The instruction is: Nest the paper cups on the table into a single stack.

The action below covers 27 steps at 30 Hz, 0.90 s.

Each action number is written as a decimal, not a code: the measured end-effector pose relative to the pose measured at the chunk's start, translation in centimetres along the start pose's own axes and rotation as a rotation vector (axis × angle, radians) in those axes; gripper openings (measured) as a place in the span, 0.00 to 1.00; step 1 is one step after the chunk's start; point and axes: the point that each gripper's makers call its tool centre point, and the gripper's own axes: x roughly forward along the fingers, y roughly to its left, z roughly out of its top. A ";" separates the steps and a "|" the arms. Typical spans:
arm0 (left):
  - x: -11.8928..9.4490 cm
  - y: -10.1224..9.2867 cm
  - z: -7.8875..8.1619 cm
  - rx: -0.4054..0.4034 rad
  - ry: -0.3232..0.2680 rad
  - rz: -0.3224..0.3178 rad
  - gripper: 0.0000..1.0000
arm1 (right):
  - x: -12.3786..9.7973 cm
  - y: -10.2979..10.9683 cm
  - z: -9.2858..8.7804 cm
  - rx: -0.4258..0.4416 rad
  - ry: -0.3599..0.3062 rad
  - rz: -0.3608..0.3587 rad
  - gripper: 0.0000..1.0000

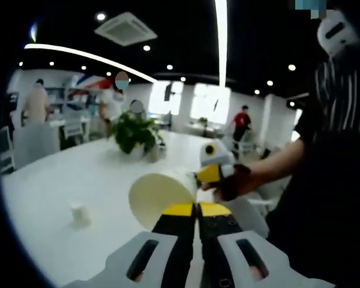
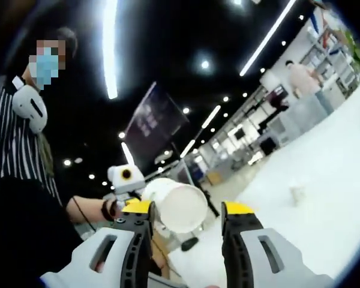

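Observation:
My left gripper (image 1: 197,209) is shut on the wall of a cream paper cup (image 1: 158,195), held in the air above the white table (image 1: 54,180); its round end faces this camera. The same cup (image 2: 179,207) hangs between the open jaws of my right gripper (image 2: 188,208), nearer the left jaw and apart from the right one. A second small paper cup (image 1: 79,214) stands alone on the table, also seen far off as a cup (image 2: 297,193). The right gripper (image 1: 211,163), in a gloved hand (image 1: 235,182), points at the held cup. The left gripper (image 2: 126,178) sits behind the cup.
A potted green plant (image 1: 135,134) stands at the middle of the table. The person in a striped top (image 1: 342,120) is close on the right. Other people, chairs and shelves stand beyond the table's far edge.

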 end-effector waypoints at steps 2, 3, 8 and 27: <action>0.0 0.5 -0.1 -0.010 0.014 0.005 0.00 | -0.6 -1.1 0.6 -0.049 0.009 -0.053 0.44; 0.0 0.8 -0.1 -0.012 0.024 0.009 0.00 | -0.9 -2.1 0.8 -0.083 0.028 -0.096 0.45; 0.0 2.2 -1.1 0.002 0.136 0.032 0.00 | -1.9 -5.1 0.4 -0.168 0.156 -0.228 0.54; 1.6 2.7 -4.2 0.148 0.431 -0.028 0.00 | -0.1 -9.3 2.1 -0.403 0.312 -0.376 0.97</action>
